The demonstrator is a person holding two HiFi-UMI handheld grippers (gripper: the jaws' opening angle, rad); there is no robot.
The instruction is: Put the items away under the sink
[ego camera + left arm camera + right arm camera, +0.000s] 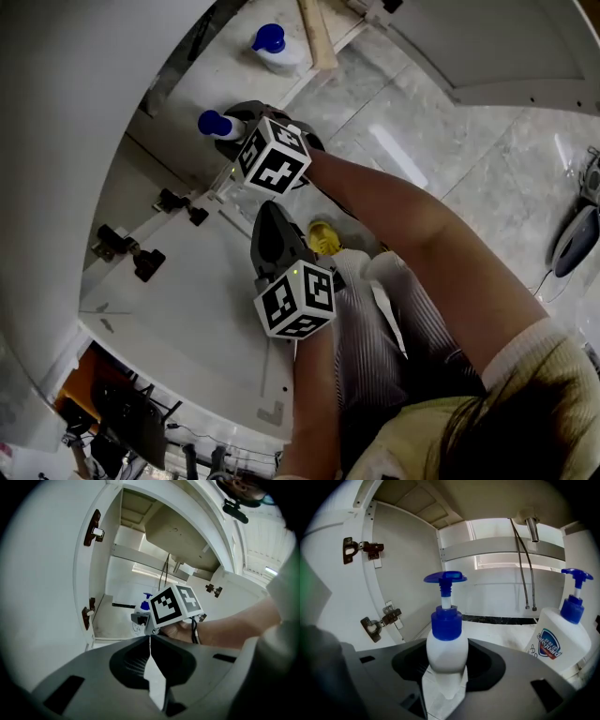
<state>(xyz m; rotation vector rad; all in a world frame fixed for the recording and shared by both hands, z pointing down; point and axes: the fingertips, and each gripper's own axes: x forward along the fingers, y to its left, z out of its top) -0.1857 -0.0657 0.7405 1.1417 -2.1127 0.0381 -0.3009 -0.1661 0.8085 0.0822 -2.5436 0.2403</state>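
Note:
My right gripper (234, 127) (445, 679) reaches into the open cabinet under the sink and is shut on a white pump bottle with a blue top (214, 124) (446, 641). The bottle stands upright between the jaws, low over the cabinet floor (501, 627). A second white bottle with a blue pump (270, 45) (560, 637) stands inside, just to the right of it. My left gripper (268, 212) (150, 644) hangs behind, outside the cabinet, shut with nothing in it. From there the right gripper's marker cube (177, 604) shows ahead.
The white cabinet door (178, 309) stands open at the left, with hinges (141, 258) (363, 550). Drain pipe and hoses (529, 531) hang at the back of the cabinet. A yellow object (322, 236) lies by the person's knee. The floor is pale marble tile (441, 141).

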